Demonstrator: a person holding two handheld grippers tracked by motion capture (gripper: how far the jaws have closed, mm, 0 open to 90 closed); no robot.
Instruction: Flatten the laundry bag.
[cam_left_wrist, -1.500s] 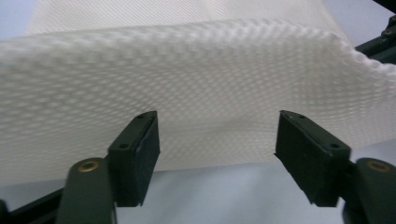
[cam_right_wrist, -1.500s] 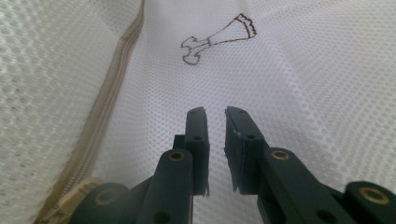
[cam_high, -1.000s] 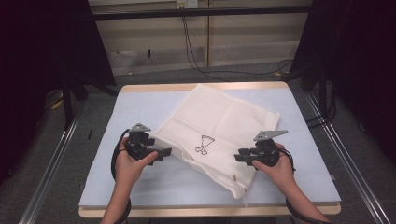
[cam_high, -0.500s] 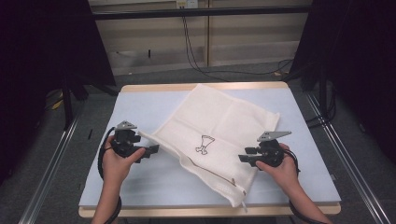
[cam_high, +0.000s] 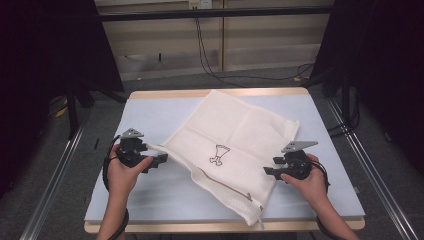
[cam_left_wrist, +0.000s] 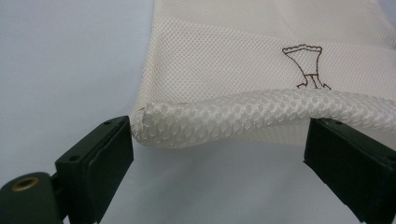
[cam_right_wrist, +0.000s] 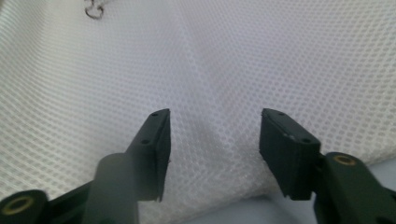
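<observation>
A white mesh bag (cam_high: 235, 135) with a small dark printed emblem (cam_high: 218, 154) lies flat and askew on the pale blue table top (cam_high: 150, 115). My left gripper (cam_high: 161, 160) is at the bag's left corner. In the left gripper view the jaws stand wide open, and the rolled mesh corner (cam_left_wrist: 210, 119) lies between them unpressed, its end close to the left jaw. My right gripper (cam_high: 269, 171) is over the bag's right edge. Its jaws have just been opening, and in the right gripper view they stand apart (cam_right_wrist: 215, 114) above the mesh (cam_right_wrist: 233, 56), gripping nothing.
A zip (cam_high: 225, 182) runs along the bag's near edge toward the table's front. The table has a wooden rim (cam_high: 220, 227). Metal rails (cam_high: 55, 180) flank it on the floor, and cables (cam_high: 210, 55) hang at the back wall.
My left hand has shifted to the left, and the bag's left corner now reaches out toward it. The right gripper stays in place with its jaws wider apart.
</observation>
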